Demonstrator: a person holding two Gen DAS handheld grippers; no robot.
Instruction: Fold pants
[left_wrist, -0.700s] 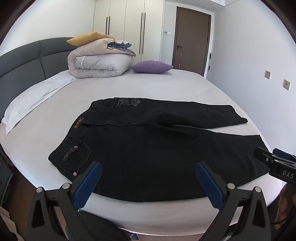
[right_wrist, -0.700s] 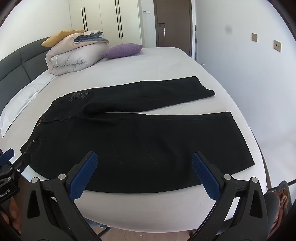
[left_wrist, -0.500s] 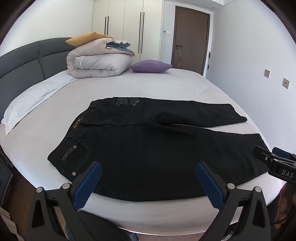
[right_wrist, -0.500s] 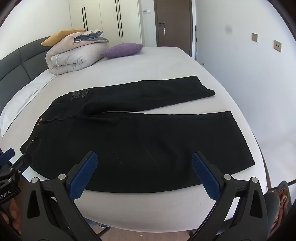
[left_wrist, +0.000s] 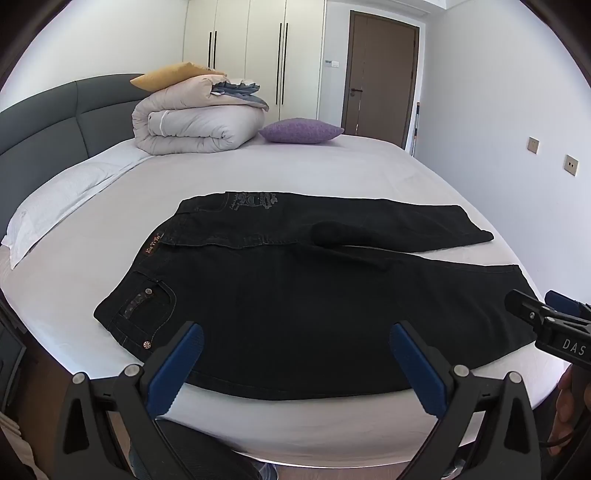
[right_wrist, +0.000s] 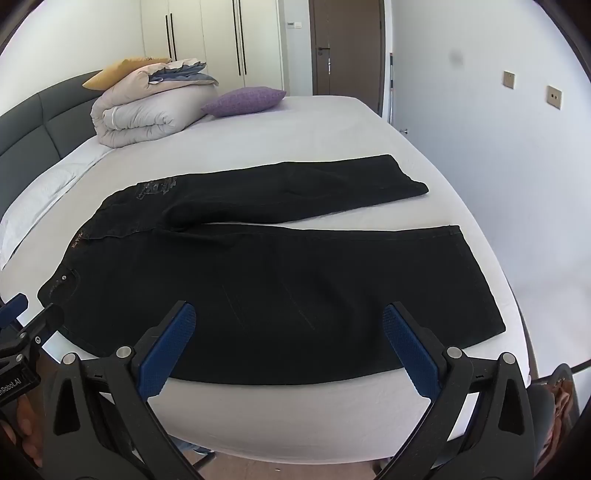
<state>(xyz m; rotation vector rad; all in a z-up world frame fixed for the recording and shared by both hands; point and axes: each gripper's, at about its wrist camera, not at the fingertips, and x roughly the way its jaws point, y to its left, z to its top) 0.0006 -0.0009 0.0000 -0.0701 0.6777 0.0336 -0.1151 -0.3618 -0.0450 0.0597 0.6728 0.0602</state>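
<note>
Black jeans (left_wrist: 295, 295) lie flat on the white bed (left_wrist: 314, 173), waistband to the left, the two legs spread in a narrow V to the right; they also show in the right wrist view (right_wrist: 280, 288). My left gripper (left_wrist: 295, 354) is open and empty, held just off the bed's near edge in front of the waist and near leg. My right gripper (right_wrist: 288, 343) is open and empty, off the near edge in front of the near leg. Each gripper's tip shows at the side of the other view.
A rolled duvet (left_wrist: 195, 122) with a yellow pillow and a purple cushion (left_wrist: 299, 130) sit at the far head of the bed. A grey headboard (left_wrist: 44, 122) is at left, a wall with switches at right, wardrobes and a door behind.
Both views have shifted only very slightly; the jeans and grippers stand as before.
</note>
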